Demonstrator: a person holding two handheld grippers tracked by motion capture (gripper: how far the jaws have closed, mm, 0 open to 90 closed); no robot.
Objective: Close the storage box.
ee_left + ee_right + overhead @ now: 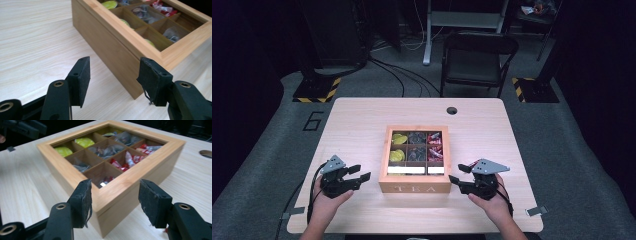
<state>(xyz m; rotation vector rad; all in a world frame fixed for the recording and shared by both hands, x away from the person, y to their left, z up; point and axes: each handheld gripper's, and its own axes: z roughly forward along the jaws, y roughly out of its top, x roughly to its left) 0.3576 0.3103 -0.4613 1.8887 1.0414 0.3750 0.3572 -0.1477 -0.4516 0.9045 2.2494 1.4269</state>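
Wooden tea box (pixel 415 188) square-on, "TEA" face twd person, left gripper (pixel 360 176) & right gripper (pixel 454 179) jaws spread, empty, flanking it, pale wood table (pixel 357 120), dark room, chair (pixel 477 52) behind

"TEA" on the wooden box's (pixel 414 188) front — perhaps a "6" on the floor (pixel 314 120)

I see the worktop (pixel 362 120) as pale wood grain, smooth with a soft sheen. The tea box (pixel 414 187) looks like light bamboo, satin and even, its dividers the same wood. Both the left hand-held gripper (pixel 357 175) and the right hand-held gripper (pixel 458 175) look matt black plastic; their pads (pixel 85 200) are rough and dark, fraying at the edges. The wrappers (pixel 125 160) in the compartments look glossy.
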